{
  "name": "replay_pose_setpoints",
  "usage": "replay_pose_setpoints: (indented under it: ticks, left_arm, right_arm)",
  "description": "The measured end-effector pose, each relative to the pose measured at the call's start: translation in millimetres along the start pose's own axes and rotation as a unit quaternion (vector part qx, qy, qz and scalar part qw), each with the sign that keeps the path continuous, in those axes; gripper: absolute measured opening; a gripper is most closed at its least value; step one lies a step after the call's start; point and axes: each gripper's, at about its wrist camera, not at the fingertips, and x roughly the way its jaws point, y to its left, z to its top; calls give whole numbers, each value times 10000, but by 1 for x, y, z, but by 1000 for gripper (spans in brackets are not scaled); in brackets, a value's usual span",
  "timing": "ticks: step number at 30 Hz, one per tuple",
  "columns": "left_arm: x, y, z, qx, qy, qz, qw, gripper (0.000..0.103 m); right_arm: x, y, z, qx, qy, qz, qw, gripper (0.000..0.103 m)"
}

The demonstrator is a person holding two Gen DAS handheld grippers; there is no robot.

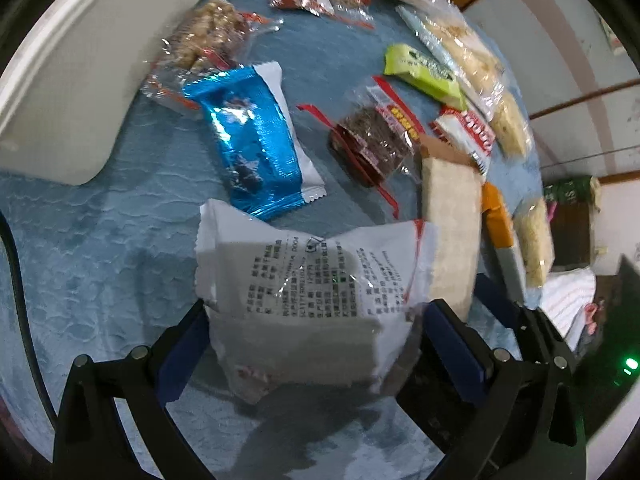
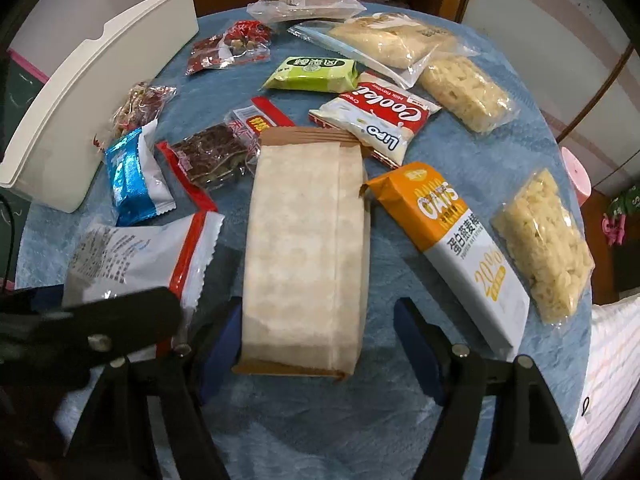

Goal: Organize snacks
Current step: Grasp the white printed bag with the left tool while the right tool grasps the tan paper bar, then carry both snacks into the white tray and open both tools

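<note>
Between our left gripper's (image 1: pixel 316 332) blue pads sits a white printed snack packet (image 1: pixel 308 280); both pads seem to press its sides, so we judge it gripped, tilted off the blue tablecloth (image 1: pixel 92 232). Ahead lie a blue foil packet (image 1: pixel 252 144) and a dark pressed-fruit pack (image 1: pixel 372 144); the white bin (image 1: pixel 68 92) waits far ahead to the left.

From the right wrist, our right gripper (image 2: pixel 318 332) straddles the near end of a tan paper-wrapped packet (image 2: pixel 306 240), jaws partly open: the left pad touches or nearly touches it, the right stands clear. An orange oats bar (image 2: pixel 452 240) lies just right.

We judge pickup underway; next, close squarely on the tan packet, then carry both to the bin.
</note>
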Motion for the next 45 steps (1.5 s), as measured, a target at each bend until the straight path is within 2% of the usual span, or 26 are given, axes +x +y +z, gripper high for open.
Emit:
replay_pose_setpoints:
  ticks: [4,5,6,7,9,12,16,19,23,25,30,34,36,40,45]
  left_arm:
    - [4,-7,0,163,-86,229,9996,100]
    - [3,-10,-1,249,-147,325,9991,90]
    - [2,-15,-3,398,-232,482,9978,73]
    - [-2,-18,-4,570,-332,530,9964,65]
    - [-5,-20,-7,643,-300,511,9962,58]
    - [-18,-15,-15,599,-339,451,9966,57]
    - [-57,-14,-37,877,-729,569,9918,57]
    - [-94,-14,-56,1137,-1145,656,9847,57]
    - [-147,-4,-84,1422,-1758,915,9698,57]
    - [-168,1,-96,1457,-2014,1013,9633,57]
    - [-221,33,-108,1334,-2468,1140,9530,58]
    - [-259,45,-105,1233,-2837,1278,9423,58]
    - [-279,53,-103,1158,-2924,1266,9408,58]
    - [-318,68,-84,999,-3088,1302,9369,59]
    - [-357,80,-52,843,-3373,1555,9246,60]
  right_arm:
    - [-1,-1,-5,-31,-51,-5,10000,64]
    - [-4,-2,-3,-50,-57,-10,10000,59]
    - [-5,-4,-3,-49,-56,-10,10000,58]
    - [-5,-4,-3,-63,-33,-15,10000,58]
    - [-7,-5,-2,-69,-48,-21,10000,57]
    - [-11,-3,-3,-68,-55,-6,10000,56]
    - [-26,-7,-6,127,-80,293,9995,56]
    - [-47,-8,-11,140,-205,339,9991,55]
    - [-85,-5,-20,125,-469,508,9975,55]
    - [-102,-1,-24,86,-600,587,9964,55]
    - [-139,24,-25,-64,-848,796,9932,55]
    - [-175,45,-12,-232,-1162,1017,9877,55]
    - [-197,59,-3,-356,-1355,1157,9834,55]
    - [-229,82,22,-582,-1671,1363,9747,55]
    - [-254,108,61,-724,-1899,1506,9675,55]
